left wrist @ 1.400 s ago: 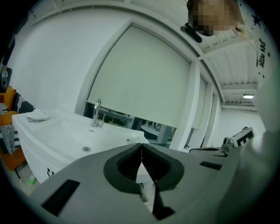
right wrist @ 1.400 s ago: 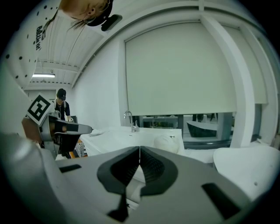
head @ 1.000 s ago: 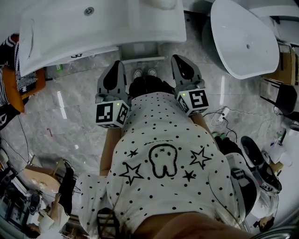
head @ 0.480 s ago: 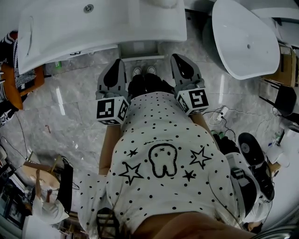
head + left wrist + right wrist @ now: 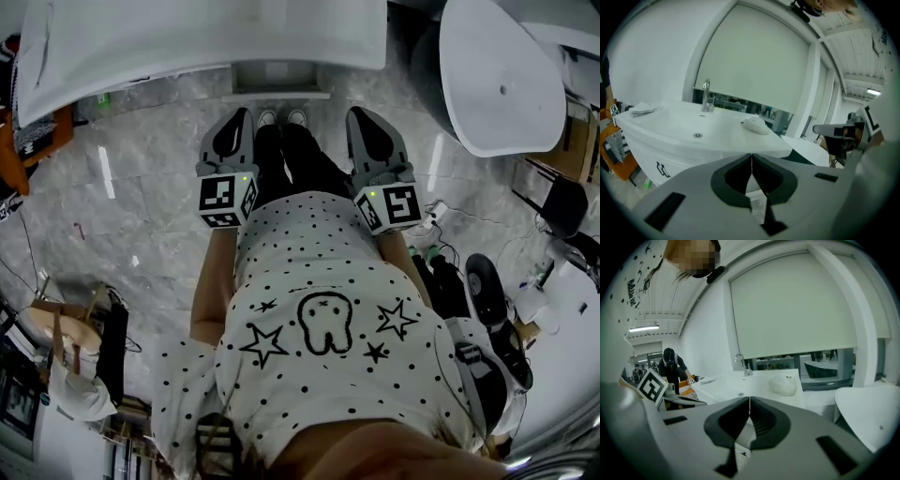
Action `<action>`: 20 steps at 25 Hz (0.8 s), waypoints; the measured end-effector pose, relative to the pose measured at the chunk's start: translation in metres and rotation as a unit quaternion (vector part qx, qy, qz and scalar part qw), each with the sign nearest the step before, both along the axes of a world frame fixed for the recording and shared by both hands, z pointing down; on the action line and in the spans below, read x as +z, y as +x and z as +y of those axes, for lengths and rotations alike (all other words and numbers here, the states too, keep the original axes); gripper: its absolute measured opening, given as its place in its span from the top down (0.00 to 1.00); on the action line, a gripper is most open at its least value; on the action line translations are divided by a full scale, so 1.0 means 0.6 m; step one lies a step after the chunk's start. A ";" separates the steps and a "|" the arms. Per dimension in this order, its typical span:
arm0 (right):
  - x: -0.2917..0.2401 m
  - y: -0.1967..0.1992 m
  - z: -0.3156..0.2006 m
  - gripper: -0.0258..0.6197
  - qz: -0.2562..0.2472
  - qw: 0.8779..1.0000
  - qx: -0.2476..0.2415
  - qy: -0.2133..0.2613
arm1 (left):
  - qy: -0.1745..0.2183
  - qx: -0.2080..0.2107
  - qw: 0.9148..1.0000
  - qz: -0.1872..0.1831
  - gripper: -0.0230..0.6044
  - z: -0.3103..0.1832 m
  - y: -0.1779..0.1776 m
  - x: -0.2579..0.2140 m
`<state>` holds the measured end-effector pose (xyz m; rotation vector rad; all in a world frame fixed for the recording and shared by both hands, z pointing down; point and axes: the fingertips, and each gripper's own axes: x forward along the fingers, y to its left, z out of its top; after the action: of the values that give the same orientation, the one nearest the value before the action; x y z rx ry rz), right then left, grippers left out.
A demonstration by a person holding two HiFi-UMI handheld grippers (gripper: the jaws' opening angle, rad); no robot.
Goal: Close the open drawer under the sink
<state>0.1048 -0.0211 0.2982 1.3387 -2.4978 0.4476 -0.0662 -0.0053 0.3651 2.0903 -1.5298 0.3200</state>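
Observation:
In the head view a wide white sink (image 5: 197, 37) runs along the top, and the open drawer (image 5: 279, 79) juts out from under its front edge. My left gripper (image 5: 241, 113) and right gripper (image 5: 360, 112) point at the sink, one on each side of the person's shoes (image 5: 281, 118), just short of the drawer. Both are shut and empty. In the left gripper view, the left gripper (image 5: 751, 155) has its jaws meeting below the sink (image 5: 693, 133) and its faucet (image 5: 707, 95). The right gripper (image 5: 749, 399) shows the same sink (image 5: 750, 383).
A white lump (image 5: 783, 385) lies on the sink top. A second oval basin (image 5: 502, 80) stands to the right. Cables and a power strip (image 5: 433, 214) lie on the marble floor. Another person (image 5: 672, 365) stands beyond the sink's far left end.
Both grippers have sunk, the left one more. The sink and drawer have slid toward the top of the head view. The jaws stay shut.

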 end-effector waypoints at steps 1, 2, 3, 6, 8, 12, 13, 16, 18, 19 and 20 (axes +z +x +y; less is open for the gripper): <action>0.002 0.002 0.002 0.94 0.000 1.000 -0.001 -0.002 | -0.012 0.001 1.000 -0.008 0.95 0.005 0.003 0.020; 0.006 0.005 0.003 0.94 0.001 1.000 -0.001 -0.004 | -0.024 0.002 1.000 -0.014 0.95 0.011 0.008 0.041; 0.011 0.007 0.003 0.94 0.001 1.000 -0.001 -0.007 | -0.037 0.002 0.999 -0.019 0.95 0.015 0.013 0.063; 0.034 0.008 -0.003 0.94 -0.001 1.000 0.006 -0.012 | -0.072 0.002 0.997 -0.026 0.94 0.024 0.019 0.136; 0.049 0.004 -0.002 0.94 -0.003 1.000 0.011 -0.016 | -0.100 0.005 0.995 -0.021 0.89 0.036 0.023 0.188; 0.076 -0.005 0.014 0.94 -0.008 0.999 0.001 -0.037 | -0.132 0.011 0.991 -0.027 0.84 0.057 0.038 0.271; 0.081 -0.007 0.019 0.94 -0.012 0.999 -0.001 -0.039 | -0.130 0.011 0.991 -0.028 0.84 0.056 0.042 0.290; 0.085 -0.015 0.032 0.94 -0.030 0.999 -0.004 -0.039 | -0.130 0.013 0.991 -0.028 0.84 0.063 0.054 0.345; 0.087 -0.019 0.035 0.94 -0.036 0.999 -0.006 -0.039 | -0.138 0.012 0.990 -0.030 0.84 0.066 0.058 0.377; 0.091 -0.020 0.036 0.94 -0.037 0.998 -0.006 -0.040 | -0.142 0.012 0.989 -0.031 0.84 0.066 0.060 0.392; 0.096 -0.020 0.036 0.94 -0.037 0.998 -0.005 -0.041 | -0.145 0.014 0.989 -0.028 0.84 0.067 0.065 0.407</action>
<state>0.0927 0.0005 0.3556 1.2990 -2.5146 0.6021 -0.0272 0.0351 0.6096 1.8892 -1.3928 0.5794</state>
